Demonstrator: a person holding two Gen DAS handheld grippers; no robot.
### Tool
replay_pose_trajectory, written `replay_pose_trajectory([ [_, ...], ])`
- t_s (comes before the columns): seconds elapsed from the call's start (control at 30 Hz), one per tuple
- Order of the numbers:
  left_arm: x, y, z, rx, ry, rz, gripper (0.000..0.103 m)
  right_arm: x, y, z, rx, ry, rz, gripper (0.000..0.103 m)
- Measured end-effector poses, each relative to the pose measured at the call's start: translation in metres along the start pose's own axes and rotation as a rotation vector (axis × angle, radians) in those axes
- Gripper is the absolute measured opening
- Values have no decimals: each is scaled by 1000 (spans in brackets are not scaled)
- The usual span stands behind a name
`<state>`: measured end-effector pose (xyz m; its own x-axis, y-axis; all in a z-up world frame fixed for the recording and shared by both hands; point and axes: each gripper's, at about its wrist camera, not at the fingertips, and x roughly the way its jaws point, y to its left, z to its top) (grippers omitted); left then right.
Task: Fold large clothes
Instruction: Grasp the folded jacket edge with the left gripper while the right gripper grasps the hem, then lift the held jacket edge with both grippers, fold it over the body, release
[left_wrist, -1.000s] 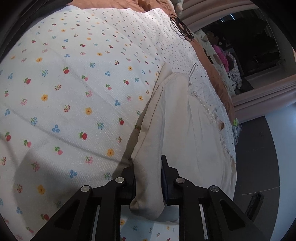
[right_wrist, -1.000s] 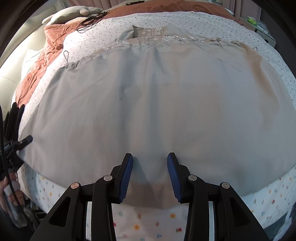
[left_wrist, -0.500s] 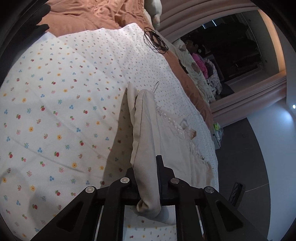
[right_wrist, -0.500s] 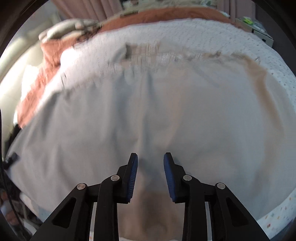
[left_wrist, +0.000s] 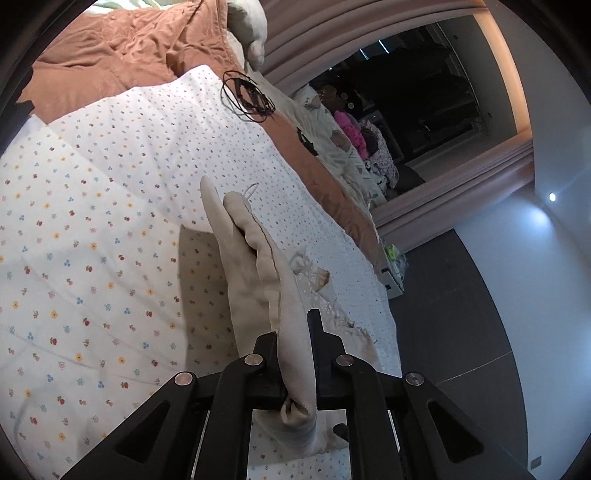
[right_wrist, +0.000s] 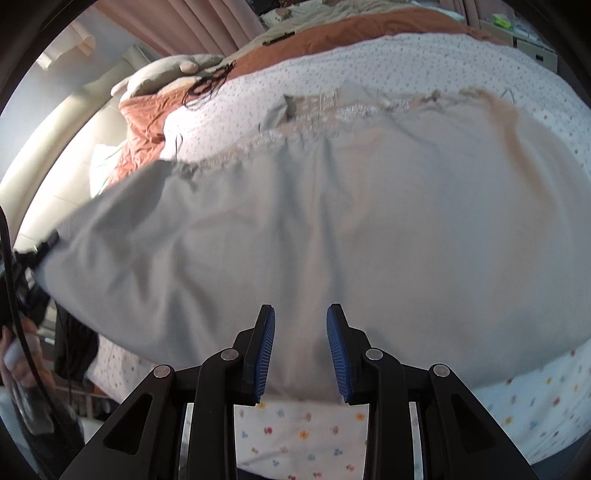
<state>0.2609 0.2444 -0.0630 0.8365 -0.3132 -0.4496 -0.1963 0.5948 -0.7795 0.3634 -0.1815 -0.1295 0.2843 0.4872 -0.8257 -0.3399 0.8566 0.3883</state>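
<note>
A large cream-grey garment (right_wrist: 332, 206) with a lace-trimmed band (right_wrist: 314, 110) lies spread over the floral bedspread (right_wrist: 295, 435). My left gripper (left_wrist: 295, 332) is shut on a bunched edge of the garment (left_wrist: 258, 266), which stands lifted off the bed in a doubled ridge. In the right wrist view that raised corner (right_wrist: 55, 243) shows at the far left. My right gripper (right_wrist: 301, 308) hovers at the garment's near hem. Its blue pads (right_wrist: 266, 350) stand apart, and a soft crease of cloth runs between them without being pinched.
An orange duvet (left_wrist: 122, 48) and a coiled black cable (left_wrist: 247, 96) lie at the head of the bed. A heap of clothes (left_wrist: 354, 136) sits along the bed's far side. Dark floor (left_wrist: 461, 332) borders the bed's edge. A person's hand (right_wrist: 14, 354) shows at the left.
My left gripper has risen, pulling the garment's edge up off the bedspread. My right gripper's jaws have narrowed slightly and it has shifted over the hem.
</note>
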Motion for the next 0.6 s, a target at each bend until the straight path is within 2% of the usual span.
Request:
replay_pose_trajectory([
  [0.13, 3, -14, 3, 21, 5, -21, 7, 27, -11, -10, 33, 51, 0, 30],
  [0.33, 15, -50, 2, 88, 23, -52, 6, 39, -7, -18, -23, 62, -28, 27],
  [0.6, 32, -117, -1, 170, 51, -117, 5, 38, -26, -15, 41, 75, 72, 22],
])
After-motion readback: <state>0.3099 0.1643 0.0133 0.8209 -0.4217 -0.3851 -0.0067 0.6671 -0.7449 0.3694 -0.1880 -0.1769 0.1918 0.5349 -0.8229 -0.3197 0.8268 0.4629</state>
